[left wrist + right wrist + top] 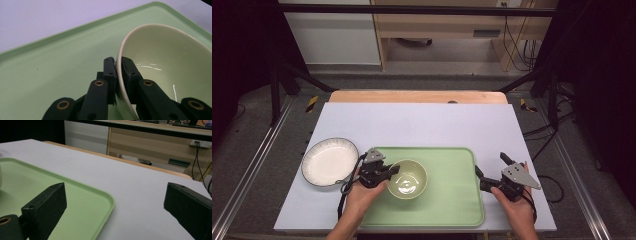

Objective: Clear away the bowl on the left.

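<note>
L tongs [118,65] clenched on rim of green bowl [407,178], which sits on green tray [452,200]. R tongs [491,171] released, over tray's right edge. White plate [329,161] on counter [422,122].

Bowl [407,178]: pale green, glossy, round, empty, with light glints on inner wall. Sits on green tray [452,200], in tray's left half, near left edge. In left gripper view, bowl [170,65] looks tilted, near rim raised off tray [50,75]. Rim wall pinched between two black pads, one inside, one outside.
</note>
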Available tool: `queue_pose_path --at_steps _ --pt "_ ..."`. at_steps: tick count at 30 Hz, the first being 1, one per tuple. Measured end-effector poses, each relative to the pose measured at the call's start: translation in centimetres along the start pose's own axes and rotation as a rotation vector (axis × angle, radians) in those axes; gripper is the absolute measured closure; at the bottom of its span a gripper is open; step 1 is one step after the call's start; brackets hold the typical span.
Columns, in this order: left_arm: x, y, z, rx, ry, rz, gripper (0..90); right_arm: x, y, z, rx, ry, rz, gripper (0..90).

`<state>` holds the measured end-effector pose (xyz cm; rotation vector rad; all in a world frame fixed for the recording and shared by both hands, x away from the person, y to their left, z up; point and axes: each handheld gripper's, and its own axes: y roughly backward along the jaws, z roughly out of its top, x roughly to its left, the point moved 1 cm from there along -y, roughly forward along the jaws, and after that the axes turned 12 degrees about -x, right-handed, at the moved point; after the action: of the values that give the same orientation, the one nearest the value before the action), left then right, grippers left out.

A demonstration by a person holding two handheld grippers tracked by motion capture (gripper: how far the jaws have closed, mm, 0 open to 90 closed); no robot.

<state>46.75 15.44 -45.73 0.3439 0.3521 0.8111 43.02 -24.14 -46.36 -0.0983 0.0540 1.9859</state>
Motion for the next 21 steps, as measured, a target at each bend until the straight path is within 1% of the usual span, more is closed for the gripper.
queue_pose_path --at_steps 5,7,13,21 --pt "0.01 -0.07 -0.06 0.003 -0.015 0.005 82.8 0.03 -0.02 0.0 0.0 0.001 0.002 4.8" --pt "0.06 -0.1 -0.1 0.003 -0.013 0.004 82.8 0.03 -0.02 -0.01 0.0 0.003 0.002 4.8" --pt "0.16 -0.2 -0.24 0.003 -0.026 0.007 82.8 0.01 -0.01 -0.01 0.001 0.002 0.001 4.8" --pt "0.3 -0.21 -0.31 0.005 -0.022 0.005 82.5 0.0 0.0 -0.03 0.002 0.003 0.002 4.8"
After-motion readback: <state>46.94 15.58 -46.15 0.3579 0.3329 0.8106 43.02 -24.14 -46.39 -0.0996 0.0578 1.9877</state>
